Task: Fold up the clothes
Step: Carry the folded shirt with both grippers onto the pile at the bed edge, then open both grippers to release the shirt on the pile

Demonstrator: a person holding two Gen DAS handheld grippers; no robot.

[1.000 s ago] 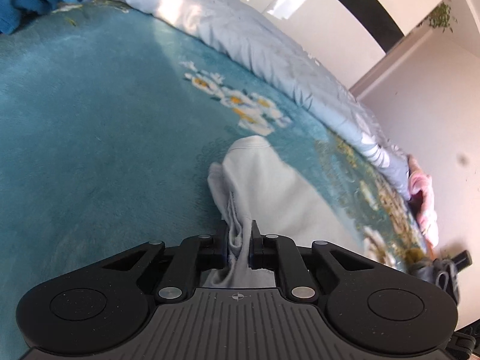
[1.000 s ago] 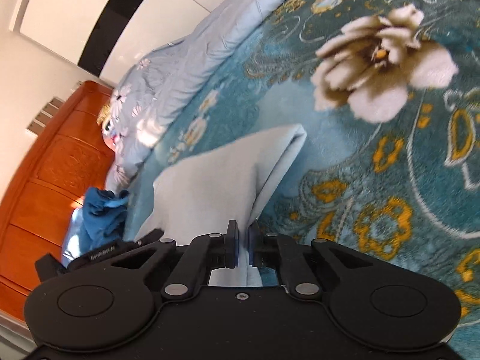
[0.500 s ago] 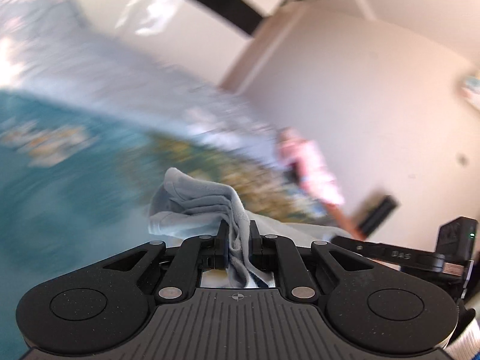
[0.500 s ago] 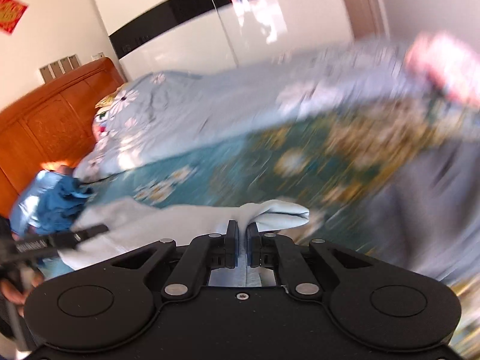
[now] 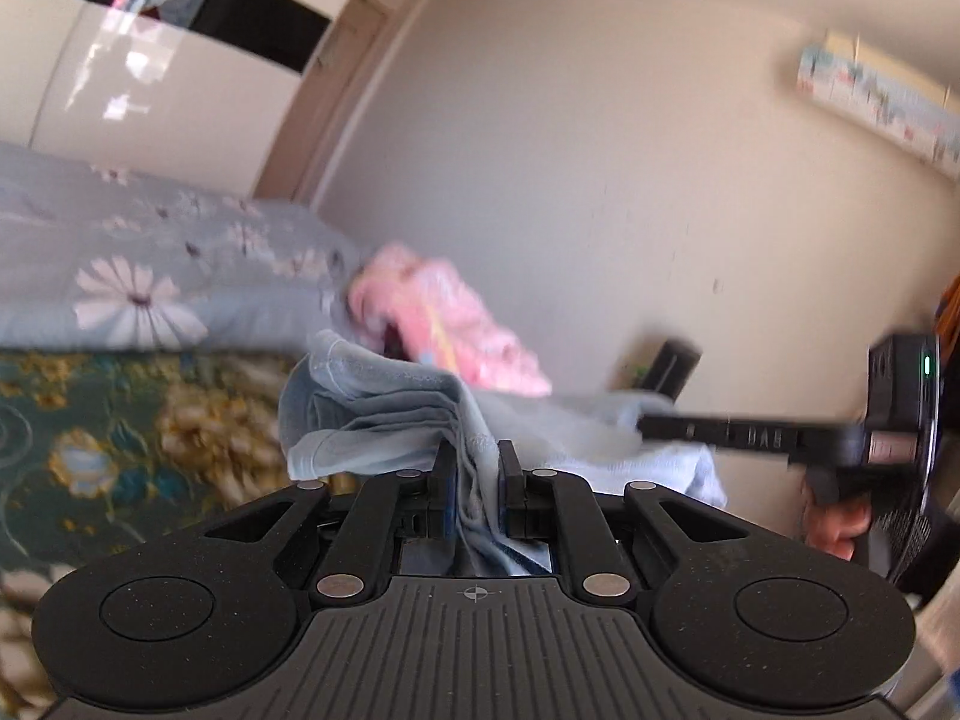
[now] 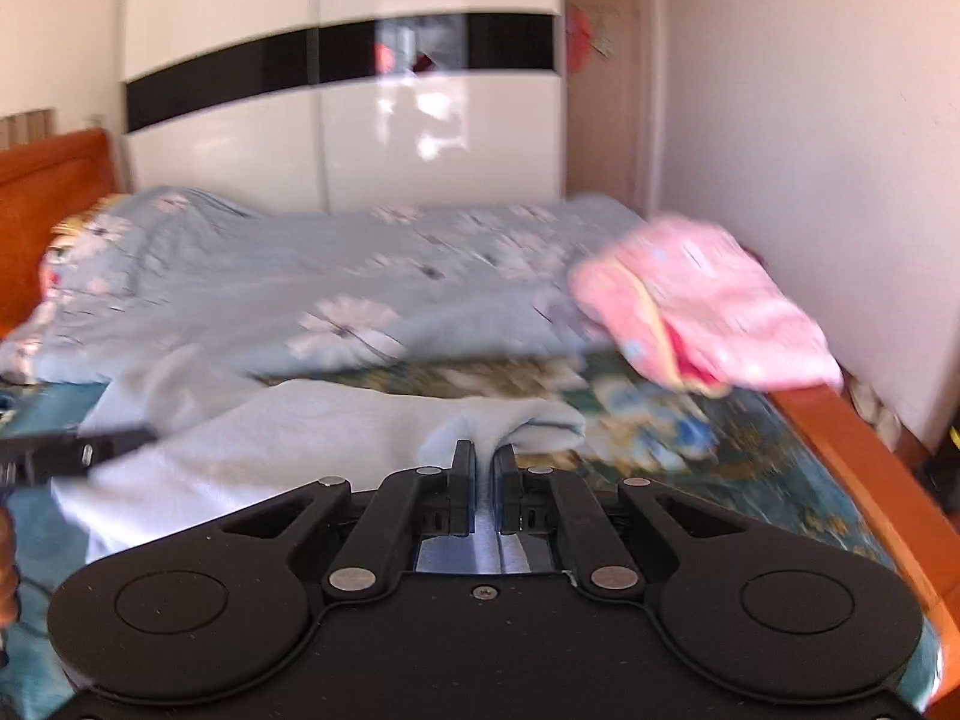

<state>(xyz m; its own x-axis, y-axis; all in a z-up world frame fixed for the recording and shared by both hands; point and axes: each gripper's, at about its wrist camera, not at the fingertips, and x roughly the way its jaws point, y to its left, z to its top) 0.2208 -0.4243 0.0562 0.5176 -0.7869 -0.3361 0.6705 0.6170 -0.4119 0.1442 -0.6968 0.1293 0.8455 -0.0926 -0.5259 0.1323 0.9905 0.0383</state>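
Cloth sits pinched in both tools: the left gripper (image 5: 474, 456) has its two fingers clamped on a bunched edge of the one pale blue garment (image 5: 384, 414), and the right gripper (image 6: 485, 459) is closed on another fold of the same garment (image 6: 270, 438), which hangs stretched between them above the teal flowered blanket (image 6: 660, 438). On the right gripper's side bar, seen from the left wrist, letters read roughly "DAS"; the blur makes me unsure. Beyond lie one rumpled daisy-print duvet (image 6: 288, 276) and one pink garment (image 6: 708, 312) by the wall. Farthest back stands a white wardrobe (image 6: 342, 90) with one black band.
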